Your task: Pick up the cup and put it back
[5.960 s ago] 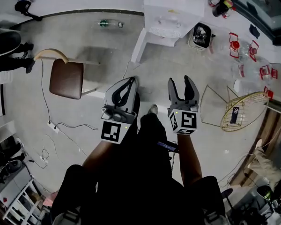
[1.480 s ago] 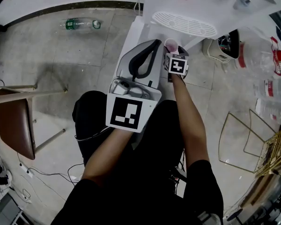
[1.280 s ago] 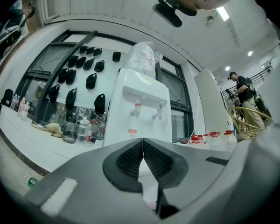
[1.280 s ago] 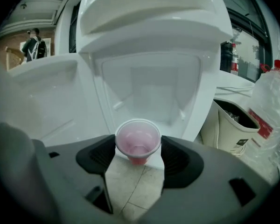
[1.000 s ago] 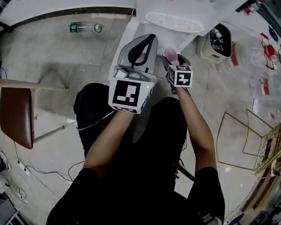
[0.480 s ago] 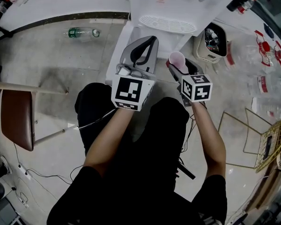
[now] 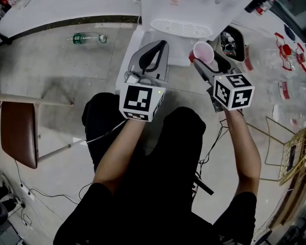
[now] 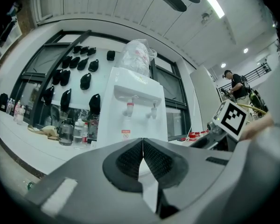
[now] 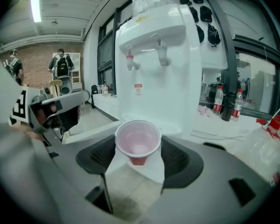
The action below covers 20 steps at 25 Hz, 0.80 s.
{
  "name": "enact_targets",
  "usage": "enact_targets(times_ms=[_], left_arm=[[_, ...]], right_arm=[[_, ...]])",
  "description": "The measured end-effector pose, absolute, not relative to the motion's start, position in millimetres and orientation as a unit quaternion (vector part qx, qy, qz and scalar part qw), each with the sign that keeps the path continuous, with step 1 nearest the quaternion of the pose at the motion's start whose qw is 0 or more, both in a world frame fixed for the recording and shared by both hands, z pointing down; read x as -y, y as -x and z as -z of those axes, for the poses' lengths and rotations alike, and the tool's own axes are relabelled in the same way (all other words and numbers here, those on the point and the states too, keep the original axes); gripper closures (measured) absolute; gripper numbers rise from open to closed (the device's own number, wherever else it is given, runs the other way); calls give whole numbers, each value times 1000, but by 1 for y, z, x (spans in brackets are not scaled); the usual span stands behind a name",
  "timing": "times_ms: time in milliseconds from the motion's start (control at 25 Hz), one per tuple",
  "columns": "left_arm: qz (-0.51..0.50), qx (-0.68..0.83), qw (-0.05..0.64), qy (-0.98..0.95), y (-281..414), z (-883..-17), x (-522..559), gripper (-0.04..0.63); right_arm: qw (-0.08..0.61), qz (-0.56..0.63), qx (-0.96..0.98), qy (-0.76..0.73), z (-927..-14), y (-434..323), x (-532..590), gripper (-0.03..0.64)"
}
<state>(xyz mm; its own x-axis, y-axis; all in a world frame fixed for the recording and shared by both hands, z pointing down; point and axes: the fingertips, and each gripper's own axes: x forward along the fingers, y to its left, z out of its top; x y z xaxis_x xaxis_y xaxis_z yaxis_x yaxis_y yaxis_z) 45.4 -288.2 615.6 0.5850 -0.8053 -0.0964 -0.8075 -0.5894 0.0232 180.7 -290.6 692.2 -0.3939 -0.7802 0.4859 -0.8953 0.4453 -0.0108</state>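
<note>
A small pink plastic cup (image 7: 203, 51) with a pale inside stands upright between the jaws of my right gripper (image 7: 207, 60), which is shut on its sides. The right gripper view shows the cup (image 9: 137, 141) empty, held in that gripper (image 9: 138, 157) in front of the white water dispenser (image 9: 154, 55). The cup hangs in the air just right of the dispenser's drip tray (image 7: 181, 28). My left gripper (image 7: 161, 45) is held to the left of it, shut with nothing in it. In the left gripper view its pads (image 8: 143, 148) meet in a thin line.
A green bottle (image 7: 86, 38) lies on the floor at the left, and a brown chair (image 7: 18, 131) stands further left. A bin (image 7: 233, 39) sits right of the dispenser, and a gold wire basket (image 7: 296, 152) at the far right. Bottles (image 9: 226, 101) stand on a counter.
My right gripper has carried the cup to the right, away from the dispenser's tray. The left gripper stays shut in about the same place.
</note>
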Motion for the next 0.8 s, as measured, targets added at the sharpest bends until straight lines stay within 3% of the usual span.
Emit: enact_targets(times_ms=[360, 800], left_arm=[[-52, -448, 1, 892, -44, -616, 290, 588], [-54, -448, -4, 892, -44, -616, 293, 588]], right_arm=[[202, -105, 806, -546, -651, -201, 348, 322], [200, -137, 796, -555, -664, -207, 385, 321]])
